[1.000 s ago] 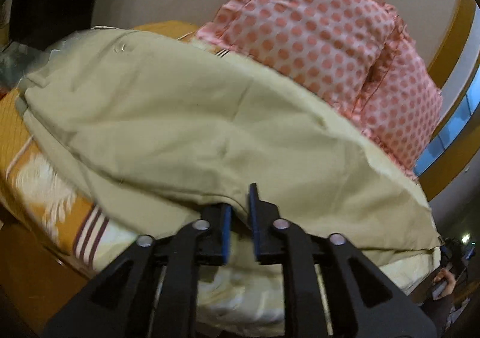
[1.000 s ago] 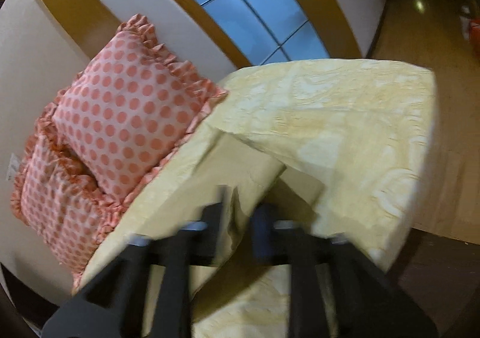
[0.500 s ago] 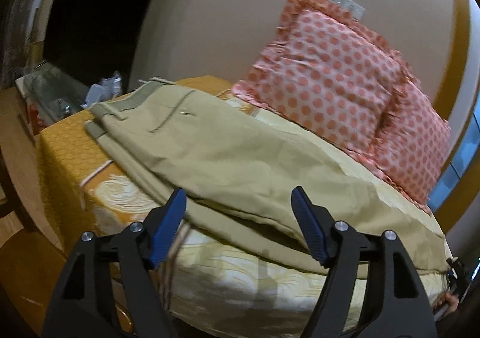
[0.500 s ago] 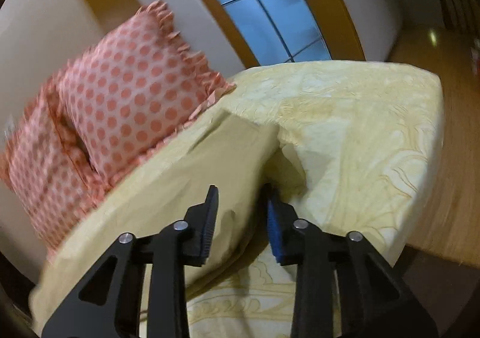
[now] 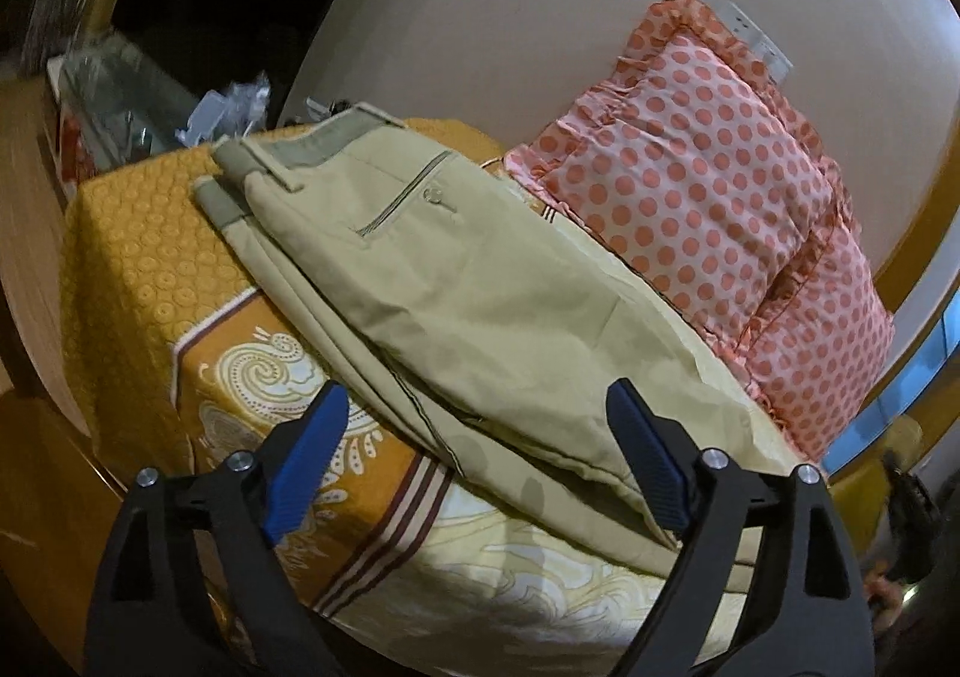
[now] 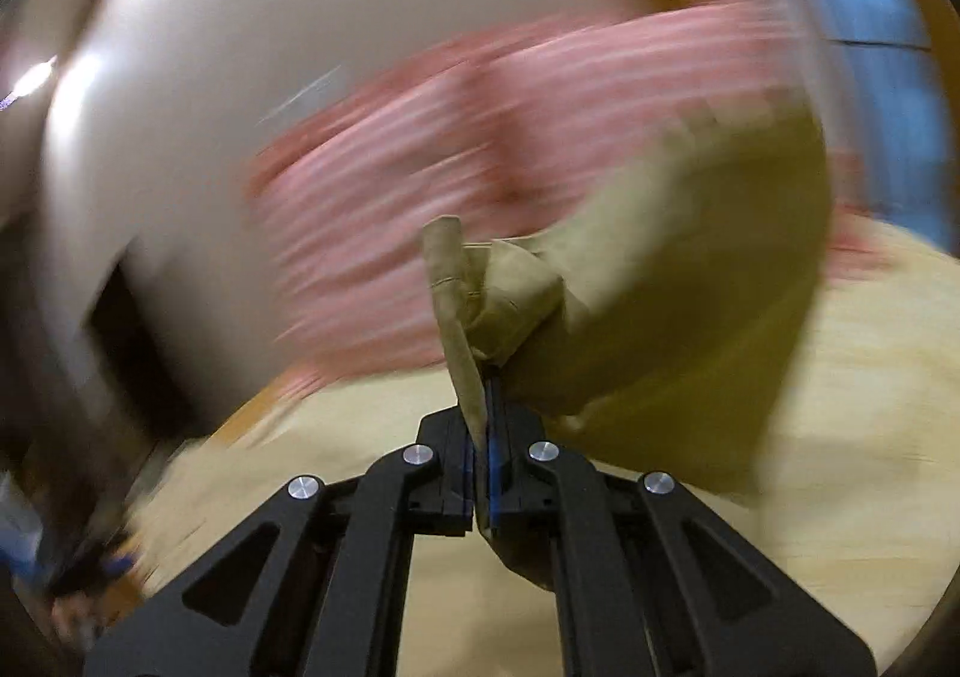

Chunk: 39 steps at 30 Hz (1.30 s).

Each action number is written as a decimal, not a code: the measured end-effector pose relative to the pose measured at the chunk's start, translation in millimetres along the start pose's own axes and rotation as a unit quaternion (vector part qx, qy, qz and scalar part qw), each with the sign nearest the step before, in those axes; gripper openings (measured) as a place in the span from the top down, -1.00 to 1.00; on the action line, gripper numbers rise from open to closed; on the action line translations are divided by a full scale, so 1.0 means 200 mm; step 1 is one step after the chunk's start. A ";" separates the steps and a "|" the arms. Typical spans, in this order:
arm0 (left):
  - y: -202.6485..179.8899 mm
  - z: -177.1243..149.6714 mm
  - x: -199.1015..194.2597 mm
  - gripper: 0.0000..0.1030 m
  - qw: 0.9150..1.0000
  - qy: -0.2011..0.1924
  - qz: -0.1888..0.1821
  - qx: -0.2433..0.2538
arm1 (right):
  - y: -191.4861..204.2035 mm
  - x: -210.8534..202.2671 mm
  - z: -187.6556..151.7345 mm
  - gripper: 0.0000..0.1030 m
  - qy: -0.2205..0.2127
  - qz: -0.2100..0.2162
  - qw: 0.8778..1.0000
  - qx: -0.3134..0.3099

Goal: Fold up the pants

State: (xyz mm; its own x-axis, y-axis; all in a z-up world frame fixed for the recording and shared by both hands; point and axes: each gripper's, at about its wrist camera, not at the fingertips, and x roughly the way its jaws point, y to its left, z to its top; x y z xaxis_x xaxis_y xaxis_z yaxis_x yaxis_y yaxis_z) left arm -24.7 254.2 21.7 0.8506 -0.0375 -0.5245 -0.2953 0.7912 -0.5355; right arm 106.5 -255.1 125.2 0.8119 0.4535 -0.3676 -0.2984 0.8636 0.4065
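Pants (image 5: 480, 293) lie lengthwise on the bed (image 5: 150, 269), waistband at its far corner. Left hand-held gripper (image 5: 474, 461) gapes, empty; right hand-held gripper (image 6: 483, 437) pinches the hem (image 6: 456, 293). Carry the hem toward the waistband, edges aligned.

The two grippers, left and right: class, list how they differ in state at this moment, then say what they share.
1. The left gripper is spread wide open; the right gripper is shut.
2. The left gripper holds nothing and faces the khaki pants on the bed; the right gripper clamps a bunched end of the pants.

Shared: both are black with blue pads.
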 end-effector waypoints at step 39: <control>-1.70 -0.48 0.14 1.00 0.832 0.121 -0.280 0.463 | -0.45 -0.17 -0.18 -0.79 -0.001 0.032 0.983 0.181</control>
State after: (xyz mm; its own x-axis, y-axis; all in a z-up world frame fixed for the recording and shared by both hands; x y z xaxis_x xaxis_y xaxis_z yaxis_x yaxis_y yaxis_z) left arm 57.1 -75.0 125.1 0.5960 -0.5924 -0.5421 0.6753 0.7350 -0.0608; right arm 87.6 -340.4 71.5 0.7985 0.5037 -0.3296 -0.1519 0.6985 0.6993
